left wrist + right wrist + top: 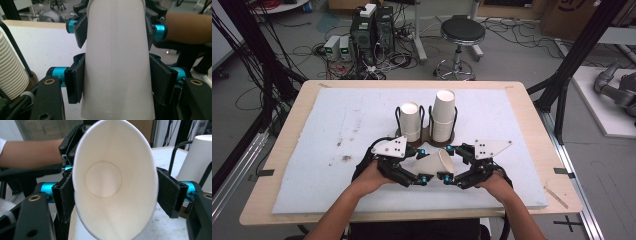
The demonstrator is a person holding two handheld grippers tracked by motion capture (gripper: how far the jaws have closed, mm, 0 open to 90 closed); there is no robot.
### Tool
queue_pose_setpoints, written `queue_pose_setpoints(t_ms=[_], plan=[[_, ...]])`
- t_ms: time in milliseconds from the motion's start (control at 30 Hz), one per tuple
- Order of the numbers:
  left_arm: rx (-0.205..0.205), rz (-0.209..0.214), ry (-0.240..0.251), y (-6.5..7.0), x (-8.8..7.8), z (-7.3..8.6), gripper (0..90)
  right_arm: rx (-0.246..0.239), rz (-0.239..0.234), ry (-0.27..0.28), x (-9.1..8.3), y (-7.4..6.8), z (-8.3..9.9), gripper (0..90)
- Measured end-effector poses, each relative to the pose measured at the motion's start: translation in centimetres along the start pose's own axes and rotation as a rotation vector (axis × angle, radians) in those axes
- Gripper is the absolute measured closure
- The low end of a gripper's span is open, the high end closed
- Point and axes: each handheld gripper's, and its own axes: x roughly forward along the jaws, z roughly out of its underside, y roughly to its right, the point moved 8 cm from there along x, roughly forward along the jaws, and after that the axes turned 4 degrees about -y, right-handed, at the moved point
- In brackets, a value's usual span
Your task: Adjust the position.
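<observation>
3 cup items [437, 162], 2 hand-held grippers [412, 172].

Bright, even room light from overhead; soft shadows on the white mat [337, 150]. High view soft and grainy, slightly bowed at edges. Close-ups blur the paper cup [117, 60].

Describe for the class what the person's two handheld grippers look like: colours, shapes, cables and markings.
The left gripper and right gripper are alike: black angular bodies, flat black jaw pads, turquoise cylinders at the jaws, and brass-ringed holes. Each carries a grey three-cornered plate dotted with dark holes. Black cables loop back from both. The forearms are bare.
</observation>
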Motion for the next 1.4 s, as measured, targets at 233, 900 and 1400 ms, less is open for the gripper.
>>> queue_pose_setpoints(t_ms=[233,900,1400], plan=[[-0.003,0.008,0.024,0.1,0.2,0.2,37.7,-0.019,-0.028,0.017,-0.2,-0.1,-0.2,34.4],[0.081,-0.085,-0.159,0.0,0.6,0.6,30.5,-0.02,-0.028,-0.041,0.1,-0.2,0.2,37.6],[0.025,-0.047,-0.083,0.1,1.0,1.1,37.4,0.013,-0.017,0.012,0.3,-0.3,-0.3,25.9]])
